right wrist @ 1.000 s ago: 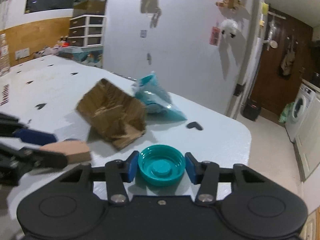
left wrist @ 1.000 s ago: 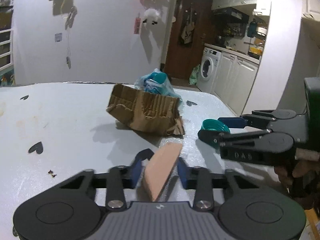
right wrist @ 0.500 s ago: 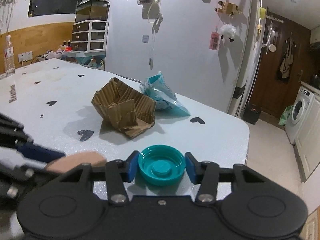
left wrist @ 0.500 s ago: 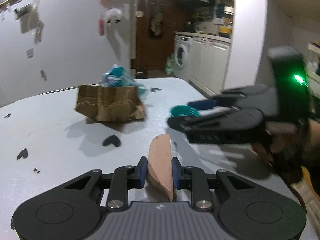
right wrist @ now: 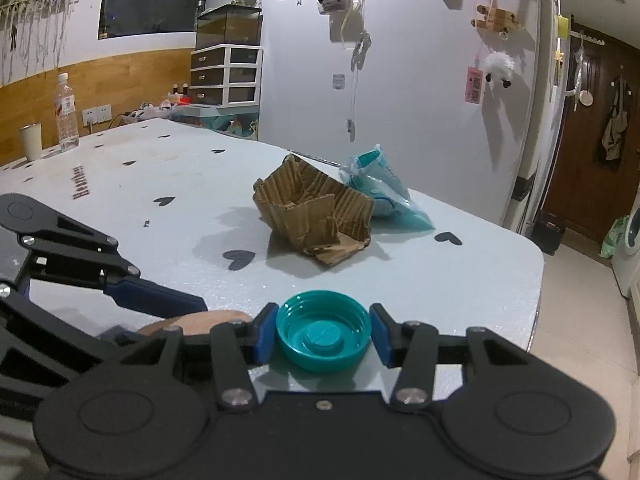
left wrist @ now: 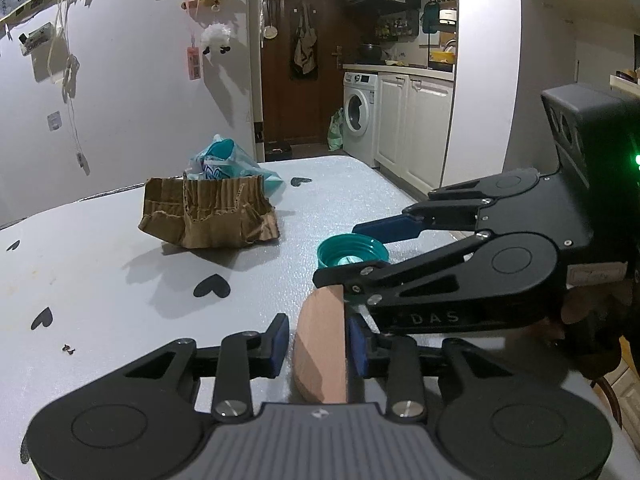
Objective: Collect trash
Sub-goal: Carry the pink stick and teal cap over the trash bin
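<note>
Both grippers are carrying something just above the near edge of the white table (right wrist: 472, 264). The left gripper (left wrist: 318, 344) is holding a thin tan half-round slab (left wrist: 322, 350) on edge; its right pad is against the slab, while a sliver of gap is showing at the left pad, so the hold looks loose to me, possibly letting go. The right gripper (right wrist: 323, 338) is sitting at about three o'clock of the left one, nearly touching it, and is pinching an upturned teal bottle cap (right wrist: 323, 336) between narrow fingers.

Farther up the table, around eleven o'clock from the left gripper, the torn cardboard box (left wrist: 210, 216) is lying open, with a crumpled blue plastic bag (left wrist: 228, 164) touching its far side.

It looks like the gathering step is under way: two small scraps in hand, two bigger ones waiting. No bin is showing anywhere. The open box seems the likeliest catch-all, so the next move probably calls for carrying both pieces forward over it and dropping them in.
</note>
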Motion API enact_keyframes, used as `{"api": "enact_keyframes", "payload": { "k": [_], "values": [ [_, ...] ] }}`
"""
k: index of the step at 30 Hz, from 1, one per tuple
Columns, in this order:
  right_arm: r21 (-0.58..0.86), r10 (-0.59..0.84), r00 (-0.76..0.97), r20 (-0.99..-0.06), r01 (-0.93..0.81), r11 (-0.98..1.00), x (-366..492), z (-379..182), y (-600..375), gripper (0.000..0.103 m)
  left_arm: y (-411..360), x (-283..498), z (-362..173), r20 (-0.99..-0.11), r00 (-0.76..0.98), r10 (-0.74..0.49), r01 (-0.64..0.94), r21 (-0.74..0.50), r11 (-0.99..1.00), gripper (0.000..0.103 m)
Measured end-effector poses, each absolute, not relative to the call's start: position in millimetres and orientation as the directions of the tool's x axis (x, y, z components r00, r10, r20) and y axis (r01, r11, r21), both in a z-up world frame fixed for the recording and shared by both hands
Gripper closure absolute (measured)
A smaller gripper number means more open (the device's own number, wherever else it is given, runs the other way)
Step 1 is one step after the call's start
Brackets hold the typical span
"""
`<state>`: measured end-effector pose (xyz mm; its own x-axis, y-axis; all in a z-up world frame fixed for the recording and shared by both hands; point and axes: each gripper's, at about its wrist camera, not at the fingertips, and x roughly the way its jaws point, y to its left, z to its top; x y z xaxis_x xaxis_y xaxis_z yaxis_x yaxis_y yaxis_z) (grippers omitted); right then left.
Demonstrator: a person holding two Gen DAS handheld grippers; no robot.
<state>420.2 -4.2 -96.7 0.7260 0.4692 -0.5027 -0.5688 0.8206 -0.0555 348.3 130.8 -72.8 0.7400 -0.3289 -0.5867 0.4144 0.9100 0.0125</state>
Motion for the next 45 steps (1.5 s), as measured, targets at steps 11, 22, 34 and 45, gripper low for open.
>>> {"api": "enact_keyframes", "payload": {
  "k": [11, 22, 34, 45],
  "values": [
    [-0.057, 0.443, 0.733, -0.515, -0.545, 0.836, 415, -95, -6, 0.053, 135, 349, -71, -0.6, 0.729, -0.329, 0.394, -0.026, 0.919, 0.076],
    [-0.083, 0.385, 0.737, -0.555, -0.51, 0.856, 387, -87, -6, 0.053, 144, 343, -69, -0.612, 0.751, -0.248, 0.289, -0.034, 0.957, 0.076],
    [-0.038, 0.374, 0.753, -0.542, -0.466, 0.884, 346, -72, -27, 0.053, 143, 304, -69, -0.589, 0.798, -0.133, 0.152, -0.017, 0.988, 0.076],
    [-0.042, 0.314, 0.786, -0.533, -0.395, 0.918, 290, -57, -62, 0.053, 117, 244, -53, -0.541, 0.836, -0.088, 0.096, -0.014, 0.995, 0.076]
  ]
}}
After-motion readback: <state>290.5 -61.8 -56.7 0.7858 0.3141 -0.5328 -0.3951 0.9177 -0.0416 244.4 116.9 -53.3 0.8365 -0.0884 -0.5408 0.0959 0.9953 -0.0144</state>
